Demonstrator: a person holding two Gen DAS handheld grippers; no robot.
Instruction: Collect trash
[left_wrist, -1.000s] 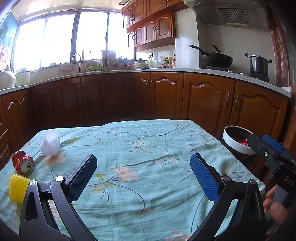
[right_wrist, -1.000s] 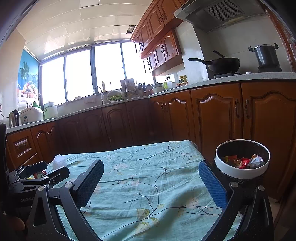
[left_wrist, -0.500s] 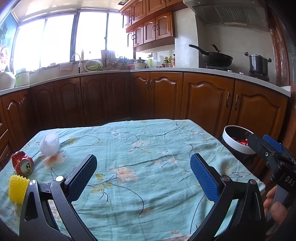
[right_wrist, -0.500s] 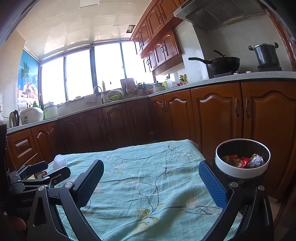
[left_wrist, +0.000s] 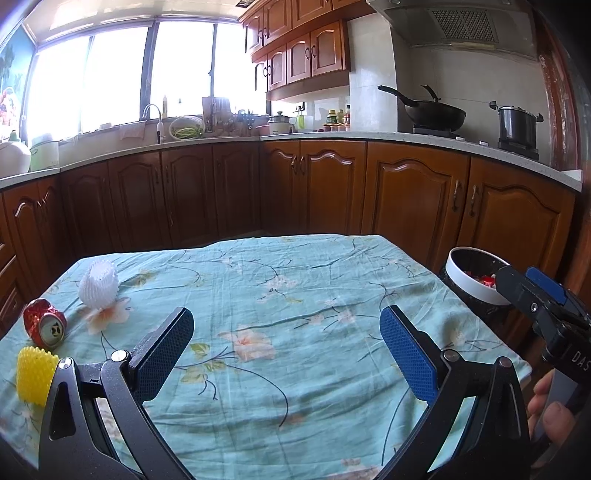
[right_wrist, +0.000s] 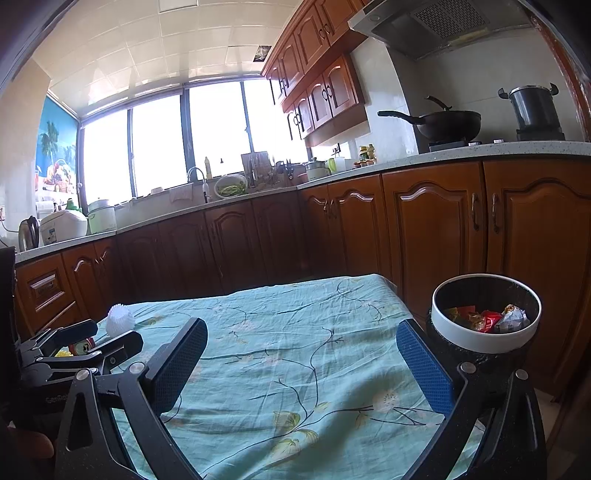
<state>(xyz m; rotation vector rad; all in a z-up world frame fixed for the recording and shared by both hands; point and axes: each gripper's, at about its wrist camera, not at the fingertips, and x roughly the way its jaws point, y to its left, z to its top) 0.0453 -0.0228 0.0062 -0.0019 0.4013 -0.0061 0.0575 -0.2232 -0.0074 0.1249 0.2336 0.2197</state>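
A crushed red can (left_wrist: 44, 324), a white foam net (left_wrist: 99, 283) and a yellow foam net (left_wrist: 34, 374) lie at the table's left end. A black bin with a white rim (right_wrist: 487, 314) stands off the table's right edge and holds wrappers; it also shows in the left wrist view (left_wrist: 472, 275). My left gripper (left_wrist: 284, 354) is open and empty above the near middle of the cloth. My right gripper (right_wrist: 301, 363) is open and empty, near the bin. The white net (right_wrist: 120, 320) and part of the can (right_wrist: 82, 347) show behind the left gripper's fingers.
The table (left_wrist: 295, 288) has a teal flowered cloth. Brown cabinets (left_wrist: 406, 199) and a counter run behind and to the right. A wok (left_wrist: 432, 112) and a pot (left_wrist: 515, 125) stand on the stove.
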